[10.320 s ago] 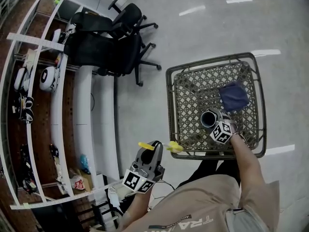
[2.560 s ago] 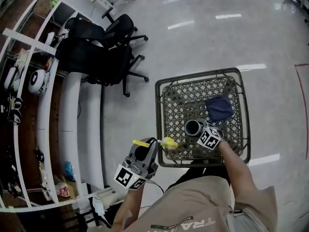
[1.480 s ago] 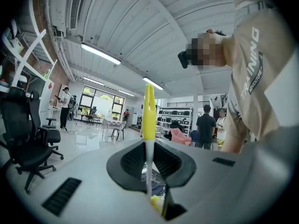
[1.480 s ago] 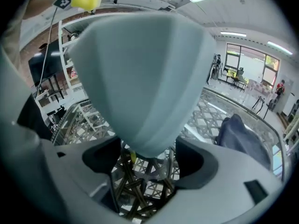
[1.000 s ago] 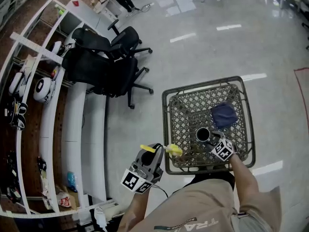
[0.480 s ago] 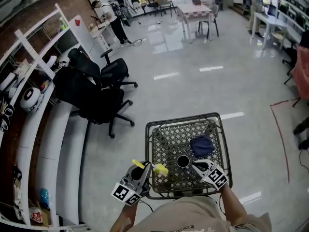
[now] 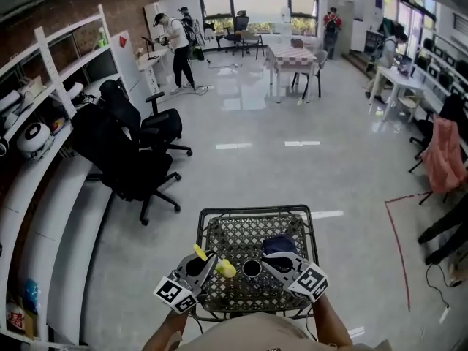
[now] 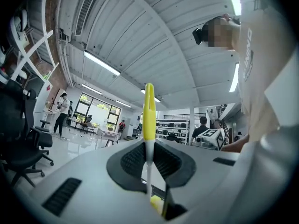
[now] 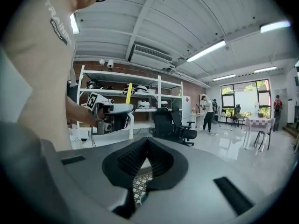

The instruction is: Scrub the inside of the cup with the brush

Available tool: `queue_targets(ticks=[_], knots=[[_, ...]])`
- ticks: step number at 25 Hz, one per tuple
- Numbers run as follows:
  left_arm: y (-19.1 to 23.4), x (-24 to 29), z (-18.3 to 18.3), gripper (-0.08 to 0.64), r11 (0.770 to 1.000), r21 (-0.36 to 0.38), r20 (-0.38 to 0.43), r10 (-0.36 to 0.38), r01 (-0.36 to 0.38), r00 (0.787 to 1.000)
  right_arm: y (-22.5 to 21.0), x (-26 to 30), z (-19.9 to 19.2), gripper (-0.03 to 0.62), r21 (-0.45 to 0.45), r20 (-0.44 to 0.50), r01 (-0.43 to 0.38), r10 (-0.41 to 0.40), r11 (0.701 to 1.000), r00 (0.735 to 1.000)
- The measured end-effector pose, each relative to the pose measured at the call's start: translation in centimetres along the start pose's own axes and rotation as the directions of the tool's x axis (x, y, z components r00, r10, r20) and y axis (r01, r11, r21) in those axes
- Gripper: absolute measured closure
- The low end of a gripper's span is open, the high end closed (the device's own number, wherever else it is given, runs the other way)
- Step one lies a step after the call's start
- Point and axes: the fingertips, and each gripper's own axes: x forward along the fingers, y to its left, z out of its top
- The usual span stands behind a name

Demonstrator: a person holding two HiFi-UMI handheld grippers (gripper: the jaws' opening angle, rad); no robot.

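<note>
A dark cup stands upright on the wire-mesh table, with a blue cloth just behind it. My left gripper hangs over the table's left edge, shut on a yellow brush. The brush's head points toward the cup. In the left gripper view the brush handle sticks up from between the closed jaws of my left gripper. My right gripper sits just right of the cup, apart from it. Its jaws are shut with nothing between them, as the right gripper view shows.
Two black office chairs stand on the glossy floor to the left, beside white shelving. Several people and some tables are far back in the room. A red floor line runs to the right of the table.
The head view has tilted up from the table to take in the whole room. My right gripper has come away from the cup. The left gripper still holds the brush.
</note>
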Motion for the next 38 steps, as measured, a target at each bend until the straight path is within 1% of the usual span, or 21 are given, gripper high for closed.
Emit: queue_targets(ticks=[6, 11, 17, 24, 29, 34, 38], knots=[[-0.1, 1.4, 0.0, 0.517, 0.999, 0.033, -0.004, -0.019, 0.019, 1.0, -0.5, -0.1, 2.9, 0.575, -0.062, -0.003, -0.032, 0.031, 0.998, 1.0], [-0.3, 2.7, -0.2, 0.517, 0.999, 0.049, -0.025, -0.013, 0.015, 1.0, -1.2, -0.2, 4.6, 0.576, -0.122, 0.004, -0.031, 0.031, 0.992, 1.0], [-0.6, 4.8, 1.1, 0.517, 0.995, 0.101, -0.03, -0.017, 0.02, 0.999, -3.3, -1.0, 6.3, 0.575, -0.078, 0.021, 0.0, 0.002, 0.997, 1.0], [-0.6, 6.1, 3.6, 0.517, 0.988, 0.15, -0.017, -0.04, 0.042, 0.999, -4.9, -0.9, 8.7, 0.577, -0.125, 0.046, 0.017, -0.011, 0.992, 0.999], [-0.2, 6.4, 4.5, 0.517, 0.985, 0.167, -0.02, -0.032, 0.035, 0.999, -5.5, -0.3, 9.8, 0.577, -0.137, 0.032, 0.03, -0.026, 0.99, 0.999], [-0.3, 6.6, 4.4, 0.517, 0.987, 0.156, -0.015, -0.029, 0.031, 0.999, -5.2, 0.2, 9.6, 0.577, -0.14, 0.018, 0.04, -0.037, 0.989, 0.999], [-0.4, 6.5, 4.1, 0.517, 0.987, 0.156, -0.02, -0.031, 0.034, 0.999, -4.9, 0.8, 9.6, 0.577, -0.096, 0.029, 0.046, -0.044, 0.994, 0.999]])
